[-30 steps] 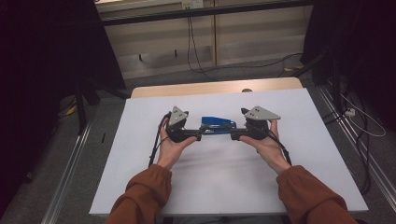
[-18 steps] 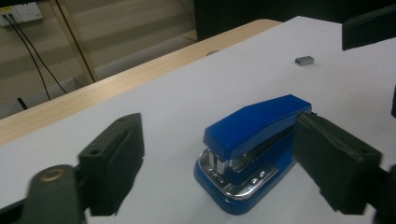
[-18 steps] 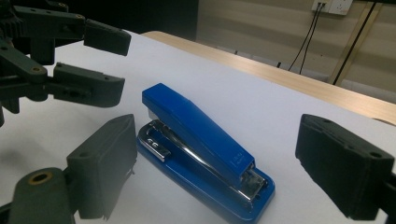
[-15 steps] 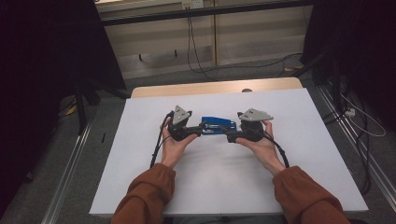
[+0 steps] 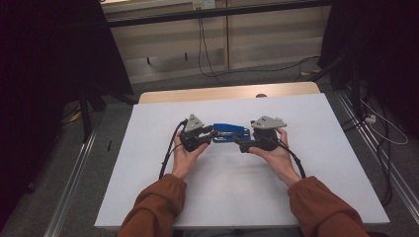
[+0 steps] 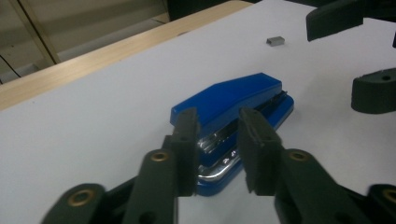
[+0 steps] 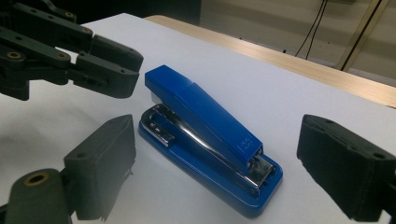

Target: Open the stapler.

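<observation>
While the left gripper has just been narrowing its jaws, w/ nothing pinched yet and the pads short of the blue stapler, a bad bite is the risk: they could nip just the rear top arm and tip it. Right gripper stands wide, straddling the stapler's front end w/o touching, so a shove slides it on the white table. Farther off, a small staple block lies loose and could get knocked.
</observation>
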Tool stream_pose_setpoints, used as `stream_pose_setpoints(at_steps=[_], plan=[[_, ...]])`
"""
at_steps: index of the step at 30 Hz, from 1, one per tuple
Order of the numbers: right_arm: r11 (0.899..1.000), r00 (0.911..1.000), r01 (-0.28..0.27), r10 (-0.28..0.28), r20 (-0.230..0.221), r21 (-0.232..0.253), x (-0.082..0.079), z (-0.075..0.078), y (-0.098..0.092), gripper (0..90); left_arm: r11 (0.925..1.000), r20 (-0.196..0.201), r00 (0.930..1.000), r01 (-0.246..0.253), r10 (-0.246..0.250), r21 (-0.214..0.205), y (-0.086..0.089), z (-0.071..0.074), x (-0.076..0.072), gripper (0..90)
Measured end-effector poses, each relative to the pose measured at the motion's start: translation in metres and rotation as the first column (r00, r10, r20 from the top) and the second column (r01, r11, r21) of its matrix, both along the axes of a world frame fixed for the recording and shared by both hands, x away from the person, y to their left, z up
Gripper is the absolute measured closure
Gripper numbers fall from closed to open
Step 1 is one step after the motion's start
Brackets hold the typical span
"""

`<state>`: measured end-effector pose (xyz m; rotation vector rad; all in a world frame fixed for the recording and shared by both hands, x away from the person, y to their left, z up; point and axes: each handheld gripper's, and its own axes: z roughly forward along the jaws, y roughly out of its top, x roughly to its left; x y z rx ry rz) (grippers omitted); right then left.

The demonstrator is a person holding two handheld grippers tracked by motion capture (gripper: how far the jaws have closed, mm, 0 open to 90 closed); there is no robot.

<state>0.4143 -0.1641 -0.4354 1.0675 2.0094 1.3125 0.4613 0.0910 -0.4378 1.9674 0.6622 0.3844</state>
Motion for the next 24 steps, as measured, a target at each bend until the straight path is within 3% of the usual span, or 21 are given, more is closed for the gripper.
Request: stream_pose_setpoints(at_steps=[5, 14, 17, 18, 19, 20, 21, 22, 23, 24], plan=[[1.000, 1.0000, -0.004, 0.004, 0.004, -0.001, 0.0007, -0.0007, 0.0008, 11.5, 0.9998, -0.032, 0.9993, 0.018, -0.018, -0.005, -0.0006, -0.0027, 0.0004, 90.0], [1.000, 0.9999, -0.005, 0.005, 0.013, -0.001, 0.0023, -0.0017, 0.0012, 12.7, 0.9998, -0.050, 0.9987, 0.013, -0.012, 0.012, -0.0042, -0.0083, 0.0016, 90.0], [1.000, 0.9998, -0.018, 0.018, 0.005, -0.007, 0.0034, -0.0032, 0.0028, 28.8, 0.9999, -0.060, 0.9982, 0.003, -0.002, 0.014, -0.0028, -0.0098, 0.0033, 90.0], [1.000, 0.9998, -0.018, 0.018, 0.005, -0.007, 0.0034, -0.0032, 0.0028, 28.8, 0.9999, -0.060, 0.9982, 0.003, -0.002, 0.014, -0.0028, -0.0098, 0.0033, 90.0], [1.000, 0.9996, -0.027, 0.027, -0.005, -0.006, 0.0041, -0.0043, 0.0041, 48.3, 0.9999, -0.059, 0.9983, -0.001, 0.001, 0.013, -0.0022, -0.0101, 0.0037, 90.0], [1.000, 0.9996, -0.027, 0.027, -0.005, -0.006, 0.0041, -0.0043, 0.0041, 48.3, 0.9999, -0.057, 0.9984, -0.004, 0.004, 0.014, -0.0014, -0.0102, 0.0043, 90.0], [0.999, 0.9984, -0.050, 0.050, -0.026, 0.004, 0.0050, -0.0051, 0.0054, 64.7, 0.9999, -0.057, 0.9983, -0.005, 0.006, 0.011, 0.0001, -0.0102, 0.0052, 90.0], [0.999, 0.9984, -0.050, 0.050, -0.026, 0.004, 0.0050, -0.0051, 0.0054, 64.7, 0.9999, -0.057, 0.9983, -0.005, 0.006, 0.011, 0.0001, -0.0102, 0.0052, 90.0], [0.999, 0.9981, -0.053, 0.053, -0.032, -0.006, 0.0060, -0.0060, 0.0070, 79.3, 0.9999, -0.059, 0.9982, -0.008, 0.009, 0.012, 0.0005, -0.0103, 0.0052, 90.0], [0.999, 0.9981, -0.053, 0.053, -0.032, -0.006, 0.0060, -0.0060, 0.0070, 79.3, 0.9999, -0.061, 0.9981, -0.009, 0.010, 0.010, 0.0008, -0.0106, 0.0053, 90.0]])
